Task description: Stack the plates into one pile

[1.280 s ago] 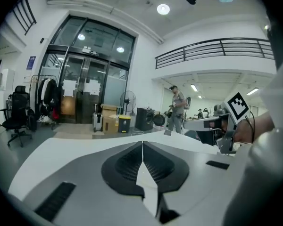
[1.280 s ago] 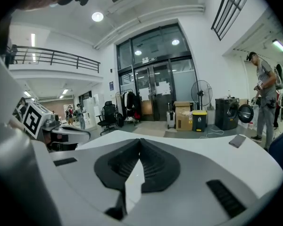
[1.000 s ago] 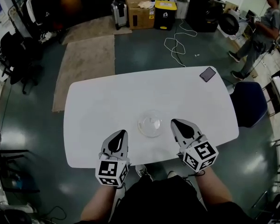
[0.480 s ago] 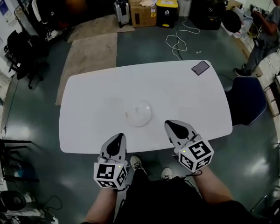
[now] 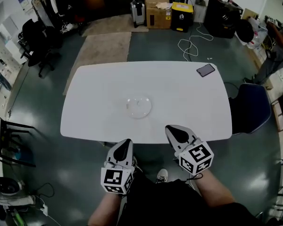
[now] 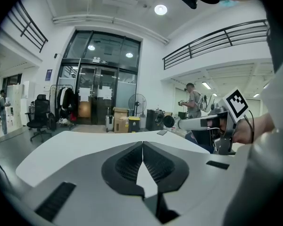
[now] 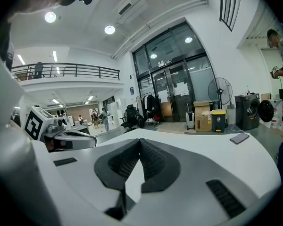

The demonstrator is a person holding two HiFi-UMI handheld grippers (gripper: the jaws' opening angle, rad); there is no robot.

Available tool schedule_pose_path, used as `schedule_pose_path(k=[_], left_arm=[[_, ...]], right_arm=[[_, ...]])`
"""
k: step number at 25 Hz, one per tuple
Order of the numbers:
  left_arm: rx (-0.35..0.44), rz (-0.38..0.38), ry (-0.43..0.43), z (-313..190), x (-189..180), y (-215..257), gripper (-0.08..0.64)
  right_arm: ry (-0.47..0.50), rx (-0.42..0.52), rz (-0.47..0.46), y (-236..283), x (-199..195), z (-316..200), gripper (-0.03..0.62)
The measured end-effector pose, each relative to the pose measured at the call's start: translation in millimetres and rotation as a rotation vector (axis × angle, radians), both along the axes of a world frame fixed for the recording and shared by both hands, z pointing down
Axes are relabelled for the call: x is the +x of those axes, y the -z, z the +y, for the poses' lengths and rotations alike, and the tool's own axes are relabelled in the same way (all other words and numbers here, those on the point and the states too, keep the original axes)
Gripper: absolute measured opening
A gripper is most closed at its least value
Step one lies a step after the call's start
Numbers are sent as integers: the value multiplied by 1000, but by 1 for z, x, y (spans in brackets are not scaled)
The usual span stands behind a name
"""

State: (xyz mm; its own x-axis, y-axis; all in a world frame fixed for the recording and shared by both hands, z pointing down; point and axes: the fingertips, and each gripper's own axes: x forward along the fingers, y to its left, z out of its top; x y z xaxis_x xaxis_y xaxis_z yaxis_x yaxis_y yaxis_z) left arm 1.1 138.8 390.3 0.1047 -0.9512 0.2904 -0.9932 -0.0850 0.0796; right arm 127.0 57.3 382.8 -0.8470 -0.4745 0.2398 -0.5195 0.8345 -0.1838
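Jaws closed, grippers (image 5: pixel 126 142) (image 5: pixel 170 128) hover at table's (image 5: pixel 179 98) near edge.

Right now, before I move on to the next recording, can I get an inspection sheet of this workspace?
Surface: white table, rounded corners.
Job's things: clear plates in one spot mid-table; count unclear.
Clutter: phone at far right corner.
Grippers: left tool and right tool shut, empty, at the near edge.
Cables: white cable on the floor beyond the table.
Surroundings: rug, boxes, yellow bin, blue chair, person.
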Motion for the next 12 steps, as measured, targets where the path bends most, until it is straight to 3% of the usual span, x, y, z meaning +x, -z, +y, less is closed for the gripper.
schedule_pose_path(k=[12], left_arm=[[-8,9,30,20,-1,-6,20]], right_arm=[[33,-19,3,-7,-3,17,17]])
